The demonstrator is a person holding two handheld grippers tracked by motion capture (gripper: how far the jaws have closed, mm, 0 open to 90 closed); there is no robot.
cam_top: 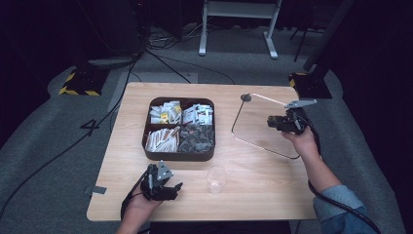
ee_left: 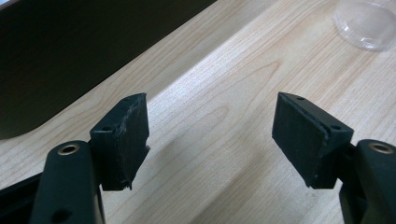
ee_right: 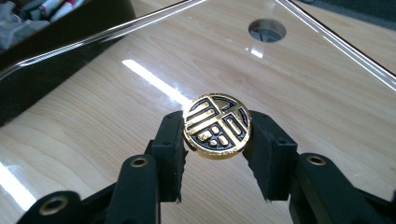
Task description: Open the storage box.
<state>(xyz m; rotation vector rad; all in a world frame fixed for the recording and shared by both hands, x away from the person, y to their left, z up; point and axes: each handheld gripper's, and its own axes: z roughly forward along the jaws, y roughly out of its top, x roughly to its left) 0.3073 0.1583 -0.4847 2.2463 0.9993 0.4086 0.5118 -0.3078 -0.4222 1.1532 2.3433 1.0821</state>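
- Right gripper view: the right gripper [ee_right: 216, 140] is clamped on a round gold-and-black medallion [ee_right: 216, 127], one black pad pressing each side of its edge, the patterned face turned up toward the camera.
- The medallion hangs above a clear plastic lid [ee_right: 140, 70] that lies flat on the wooden table [cam_top: 263, 175]; a round hole near the lid's far corner [ee_right: 267, 30] lets the wood show through.
- Handling, as I judge it: the medallion looks like a small, stiff, light disc with a glossy, probably slick rim. Pinching it across the rim, as now, leaves little contact, so it could pivot or squirt out if the grip eases. It seems sturdy rather than fragile.
- High view: the right gripper [cam_top: 285, 122] sits over the right part of the table, within the lid's outline [cam_top: 253, 141].
- The left gripper [cam_top: 163, 183] rests near the front edge, jaws spread wide with nothing between them; its own view shows bare wood between the pads [ee_left: 299, 135].
- A dark four-compartment tray [cam_top: 178, 157] stands mid-table: pale sachets in the two far sections, long light packets at near left, dark grey packets at near right.
- A small clear plastic cup [cam_top: 216, 179] stands just in front of the tray, right of the left gripper, and looks empty.
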